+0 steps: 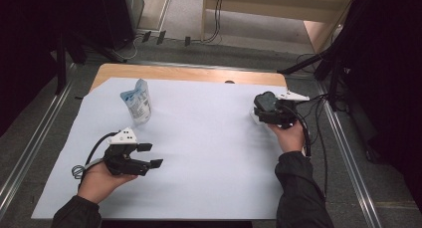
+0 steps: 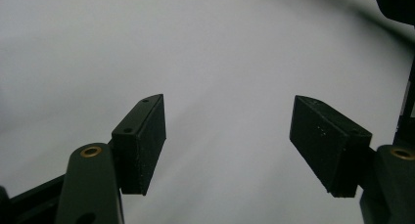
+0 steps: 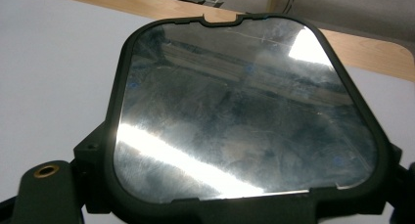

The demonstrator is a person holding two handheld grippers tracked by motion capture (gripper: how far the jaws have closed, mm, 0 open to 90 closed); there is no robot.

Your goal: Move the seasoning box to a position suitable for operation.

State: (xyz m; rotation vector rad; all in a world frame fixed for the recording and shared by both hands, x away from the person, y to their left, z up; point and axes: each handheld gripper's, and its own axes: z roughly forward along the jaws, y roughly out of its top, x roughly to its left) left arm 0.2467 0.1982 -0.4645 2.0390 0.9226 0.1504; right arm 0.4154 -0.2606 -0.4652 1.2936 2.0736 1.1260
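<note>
My right gripper (image 1: 268,111) is at the table's right side, held in a hand a little above the white sheet, and shut on a black-framed plate (image 1: 263,101) with rounded corners. In the right gripper view that plate (image 3: 244,111) has a shiny, scratched, mirror-like face and stands between the jaws of my right gripper (image 3: 235,194). My left gripper (image 1: 151,155) lies low over the sheet at the front left, open, pointing right. In its own view the left gripper (image 2: 230,141) has nothing but white sheet between the pads (image 2: 144,136).
A blue-and-white stand-up pouch (image 1: 137,101) stands upright at the back left of the white sheet (image 1: 209,148), beyond my left gripper. The wooden table edge (image 1: 189,73) shows at the back. Cables trail from both grippers; metal rails flank the table.
</note>
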